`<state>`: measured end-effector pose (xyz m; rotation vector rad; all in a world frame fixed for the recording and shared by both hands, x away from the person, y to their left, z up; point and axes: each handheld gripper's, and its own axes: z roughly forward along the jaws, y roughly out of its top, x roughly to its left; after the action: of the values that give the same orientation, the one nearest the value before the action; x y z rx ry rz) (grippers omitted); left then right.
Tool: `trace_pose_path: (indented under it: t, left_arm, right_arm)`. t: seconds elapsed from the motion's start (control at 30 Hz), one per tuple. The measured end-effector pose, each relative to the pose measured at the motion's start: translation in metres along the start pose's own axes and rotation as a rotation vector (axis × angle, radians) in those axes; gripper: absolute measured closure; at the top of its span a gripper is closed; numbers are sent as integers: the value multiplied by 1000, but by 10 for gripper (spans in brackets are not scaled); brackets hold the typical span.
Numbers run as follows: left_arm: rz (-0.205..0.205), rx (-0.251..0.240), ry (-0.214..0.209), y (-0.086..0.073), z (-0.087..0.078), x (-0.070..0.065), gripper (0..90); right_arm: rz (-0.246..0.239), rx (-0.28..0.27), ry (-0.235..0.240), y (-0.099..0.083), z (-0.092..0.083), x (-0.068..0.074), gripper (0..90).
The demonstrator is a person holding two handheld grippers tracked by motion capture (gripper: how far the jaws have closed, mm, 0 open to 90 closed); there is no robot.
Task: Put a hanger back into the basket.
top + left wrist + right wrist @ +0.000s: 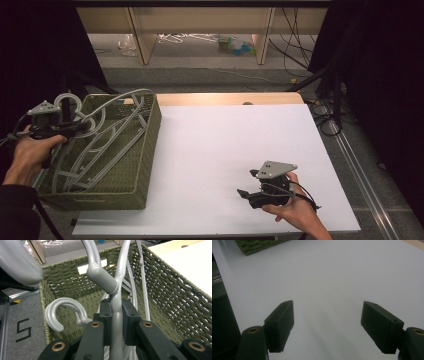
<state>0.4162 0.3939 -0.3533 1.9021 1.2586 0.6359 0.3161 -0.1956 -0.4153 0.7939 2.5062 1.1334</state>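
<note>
grey hanger (115, 312) clamped in left gripper (116, 322) over basket (145, 150); right gripper (327, 325) wide open, empty.

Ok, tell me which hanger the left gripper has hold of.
The grey hanger whose stem runs up between the left gripper's pads, hook neck just above them. The other hangers lie loose in the basket.

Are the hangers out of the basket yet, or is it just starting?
Just starting, it seems. Nothing looks done: no hanger lies on the white table. In hand: the left tongs are shut on a grey hanger, just below its hook, over the green basket. Left: the other hangers lie in the basket. The right tongs wait open above the table, holding nothing.
</note>
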Motion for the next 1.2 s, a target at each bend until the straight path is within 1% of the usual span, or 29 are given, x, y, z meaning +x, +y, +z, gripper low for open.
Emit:
trace_pose_path:
  t: [0.03, 0.1, 0.23, 0.27, 0.3, 0.33, 0.37, 0.4, 0.43, 0.47, 0.53, 0.57, 0.6, 0.63, 0.67, 0.7, 0.73, 0.77, 0.83, 0.87, 0.9, 0.97, 1.0, 1.03, 1.07, 1.1, 1.17, 1.2]
  left_arm:
    - [3, 2, -8, -1, 1, 1, 803]
    - [2, 1, -4, -2, 3, 0, 803]
    - [19, 37, 3, -2, 6, -1, 804]
    - [69, 95, 6, -2, 4, 2, 803]
    - [58, 99, 3, -4, 7, 2, 803]
    - [64, 112, 16, -6, 8, 2, 802]
    - [41, 106, 24, -7, 10, 2, 802]
    - [49, 117, 22, -9, 10, 4, 801]
    - [6, 75, 25, -11, 13, 2, 802]
    - [36, 100, 16, -13, 13, 5, 803]
    - [39, 112, 8, -14, 15, 5, 802]
    - [-4, 75, 9, -15, 19, 1, 801]
    - [25, 101, 4, -14, 19, 2, 801]
    - [21, 98, 5, -14, 22, 0, 800]
    - [51, 127, 3, -15, 23, 1, 800]
    - [50, 133, 4, -16, 25, -1, 800]
    - [26, 118, 2, -18, 30, -4, 799]
    - [49, 143, 2, -19, 31, -3, 798]
    - [12, 128, 7, -23, 37, -5, 795]
    - [32, 145, 11, -25, 38, -3, 794]
    - [33, 161, 15, -27, 39, -3, 794]
    - [6, 120, 22, -30, 41, -1, 793]
    - [19, 149, 24, -30, 39, 1, 792]
    - [10, 141, 30, -31, 40, 0, 789]
    - [12, 150, 45, -31, 39, 0, 785]
    - [19, 159, 48, -32, 39, 1, 782]
    - [13, 145, 56, -34, 41, 0, 764]
    - [17, 165, 57, -34, 40, 1, 764]
  right_arm:
    - [2, -1, 2, 0, 0, 0, 275]
    - [4, 0, 4, 0, 0, 0, 275]
    - [1, -5, -3, 0, -1, 0, 275]
    - [1, -5, -2, 0, -1, 0, 275]
    - [-1, -5, -2, 0, -1, 0, 275]
    - [-1, -5, -2, 0, -1, 0, 275]
    - [4, -2, 0, 0, -1, 0, 275]
    - [7, 0, 0, 0, -1, 0, 275]
    - [0, -5, -2, 0, -1, 0, 275]
    - [-1, -4, -2, 0, -1, 0, 275]
    - [0, -4, -2, 0, -1, 0, 275]
    - [4, -4, 0, 1, -1, 0, 275]
    - [7, -3, 0, 1, -1, 0, 275]
    - [8, 0, 0, 0, -1, 0, 275]
    - [6, -2, -3, 0, -1, 0, 275]
    - [6, 0, 0, 0, -2, -1, 275]
    - [5, -2, -1, 1, -2, -1, 275]
    - [8, -5, -2, 1, -2, 0, 275]
    - [7, -5, 3, 1, -2, 0, 275]
    - [5, -2, 4, 1, -2, 0, 275]
    - [5, -2, 4, 1, -2, 0, 275]
    - [7, -5, -1, 1, -2, 0, 275]
    - [7, -2, 0, 1, -2, 0, 275]
    - [7, -3, 1, 1, -3, -1, 275]
    - [3, -8, 0, 1, -2, -1, 275]
    - [3, -8, -1, 1, -2, -1, 275]
    - [7, -4, 1, 0, -2, 0, 275]
    - [7, -4, 0, 0, -2, 0, 275]
